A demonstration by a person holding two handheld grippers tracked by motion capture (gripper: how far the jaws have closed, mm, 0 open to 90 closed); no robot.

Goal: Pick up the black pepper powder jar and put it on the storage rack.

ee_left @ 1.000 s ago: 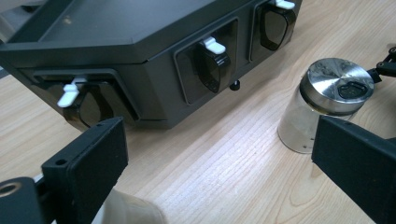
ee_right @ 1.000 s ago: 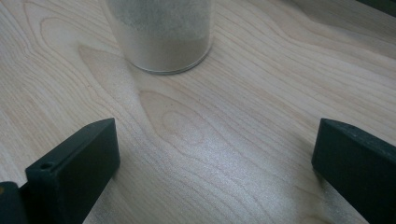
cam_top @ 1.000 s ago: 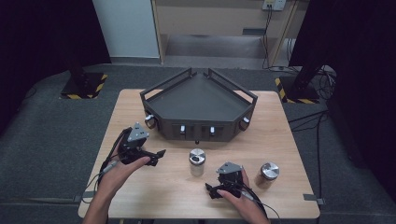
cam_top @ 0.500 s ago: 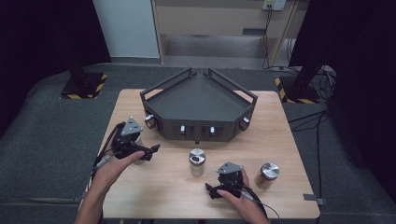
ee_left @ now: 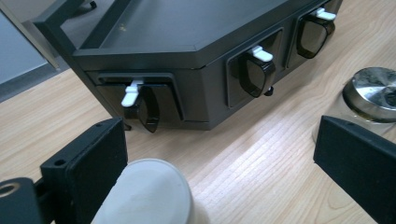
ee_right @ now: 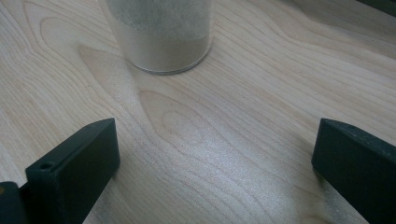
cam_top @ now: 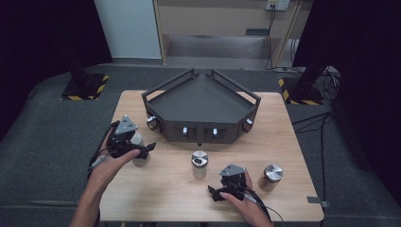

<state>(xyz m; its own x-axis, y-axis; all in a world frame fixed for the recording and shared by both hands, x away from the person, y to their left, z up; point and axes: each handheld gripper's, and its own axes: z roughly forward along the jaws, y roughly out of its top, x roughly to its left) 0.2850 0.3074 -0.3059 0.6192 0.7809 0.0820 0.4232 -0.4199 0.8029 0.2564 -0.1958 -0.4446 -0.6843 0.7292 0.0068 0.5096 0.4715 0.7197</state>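
Note:
A jar with a pale lid (cam_top: 139, 155) stands on the wooden table (cam_top: 165, 189) at the left. My left gripper (cam_top: 144, 149) is open around it. In the left gripper view the pale lid (ee_left: 148, 193) sits low between the jaws, close to the left one, and the left gripper (ee_left: 219, 140) touches nothing. A metal-lidded jar (cam_top: 199, 163) stands mid-table. My right gripper (cam_top: 213, 194) rests open on the wood just right of and nearer than it. The right gripper (ee_right: 215, 149) faces that jar's base (ee_right: 161, 37), which holds pale powder.
A dark angular tray (cam_top: 202, 101) with rails and white-tipped latches (ee_left: 132, 92) fills the back middle of the table. Another metal-lidded jar (cam_top: 273, 175) stands at the right, beside my right hand. Black cables trail from both grippers toward the near edge.
My left gripper has shifted a little left and back, and the pale-lidded jar now shows beneath its jaws. The right gripper has stayed put.

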